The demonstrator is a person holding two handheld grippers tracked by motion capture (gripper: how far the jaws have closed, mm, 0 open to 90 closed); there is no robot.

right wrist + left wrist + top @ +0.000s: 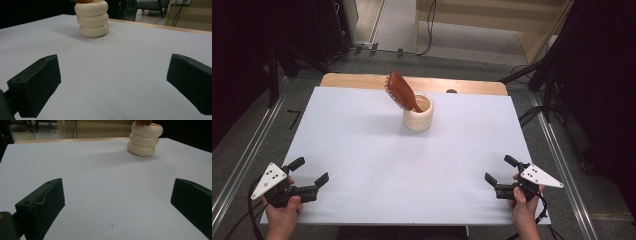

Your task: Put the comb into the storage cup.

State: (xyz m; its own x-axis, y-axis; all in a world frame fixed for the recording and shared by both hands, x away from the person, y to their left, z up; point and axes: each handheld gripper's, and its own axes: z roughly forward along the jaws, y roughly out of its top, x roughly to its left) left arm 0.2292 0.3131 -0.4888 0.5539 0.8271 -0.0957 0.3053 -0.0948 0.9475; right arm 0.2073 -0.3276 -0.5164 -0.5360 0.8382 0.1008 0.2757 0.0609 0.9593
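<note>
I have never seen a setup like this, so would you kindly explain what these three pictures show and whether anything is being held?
A person sits at a table covered by a white sheet and holds a hand-operated tool with two black jaws in each hand: the left gripper and the right gripper. The high view looks down from above the person. The other two pictures come from cameras riding on each gripper, looking out between its jaws. Toward the far side stands a cream ribbed ceramic cup with a brown wooden hairbrush leaning in it. Both grippers are open and hold nothing.
</note>
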